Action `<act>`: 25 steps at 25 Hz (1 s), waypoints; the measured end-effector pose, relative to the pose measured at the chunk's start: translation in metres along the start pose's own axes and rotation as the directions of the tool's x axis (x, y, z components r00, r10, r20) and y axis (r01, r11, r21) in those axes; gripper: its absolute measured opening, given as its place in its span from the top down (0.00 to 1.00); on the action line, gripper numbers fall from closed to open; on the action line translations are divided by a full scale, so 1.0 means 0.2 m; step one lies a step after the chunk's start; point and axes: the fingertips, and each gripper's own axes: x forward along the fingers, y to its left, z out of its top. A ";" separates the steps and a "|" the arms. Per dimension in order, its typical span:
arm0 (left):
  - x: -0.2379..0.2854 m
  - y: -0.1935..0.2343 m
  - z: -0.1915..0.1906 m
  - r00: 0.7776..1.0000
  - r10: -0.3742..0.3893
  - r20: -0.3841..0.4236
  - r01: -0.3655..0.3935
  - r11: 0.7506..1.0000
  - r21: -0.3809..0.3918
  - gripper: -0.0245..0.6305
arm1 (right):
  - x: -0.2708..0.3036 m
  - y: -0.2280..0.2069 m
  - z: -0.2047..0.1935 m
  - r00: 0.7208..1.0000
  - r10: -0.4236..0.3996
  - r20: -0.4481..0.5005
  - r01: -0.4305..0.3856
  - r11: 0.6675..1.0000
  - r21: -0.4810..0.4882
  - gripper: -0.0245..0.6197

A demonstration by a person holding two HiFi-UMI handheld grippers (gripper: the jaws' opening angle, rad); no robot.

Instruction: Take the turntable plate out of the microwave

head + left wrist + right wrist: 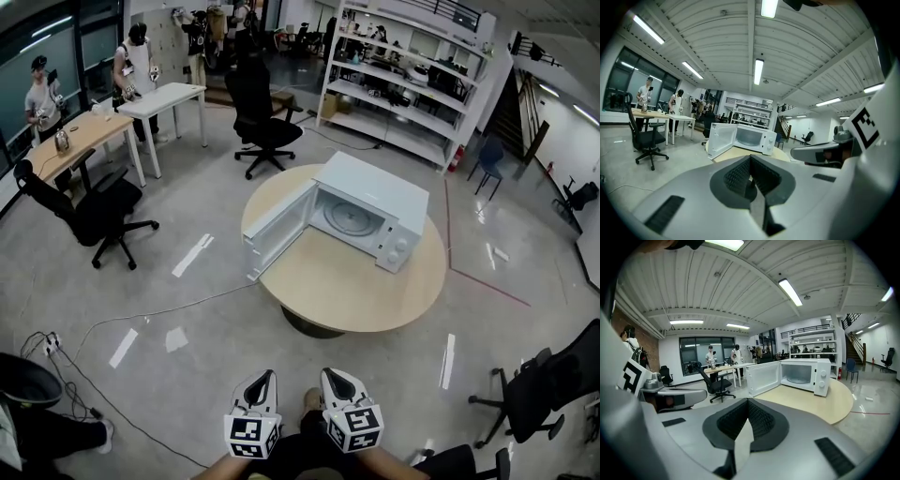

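A white microwave [370,212] stands on a round wooden table [356,281] with its door [275,230] swung open to the left. Inside lies the round glass turntable plate [345,218]. The microwave also shows in the left gripper view [750,137] and the right gripper view [801,375]. Both grippers are far from the table, held low near my body. My left gripper [265,379] and right gripper [334,377] are side by side, both shut with nothing between the jaws. In each gripper view the jaws meet at the centre, left [751,159] and right [747,401].
Black office chairs stand at the left [98,211], behind the table [262,127] and at the right [544,384]. White shelving [412,75] lines the back. People stand at desks [141,108] far left. A cable [141,319] runs over the floor.
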 end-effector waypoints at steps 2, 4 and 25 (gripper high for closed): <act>0.07 0.01 -0.01 1.000 0.007 -0.015 -0.007 1.000 0.002 0.89 | 0.05 -0.04 0.00 1.000 0.011 -0.006 -0.011 1.000 0.010 0.94; 0.16 0.01 -0.01 0.999 0.013 -0.034 -0.013 1.000 0.004 0.89 | 0.12 -0.12 0.01 1.000 0.015 -0.008 -0.014 1.000 0.024 0.94; 1.27 -0.28 0.26 0.992 0.053 -0.116 -0.043 0.995 0.089 0.89 | 0.60 -1.15 0.36 0.990 0.052 0.129 -0.051 0.999 -0.008 0.94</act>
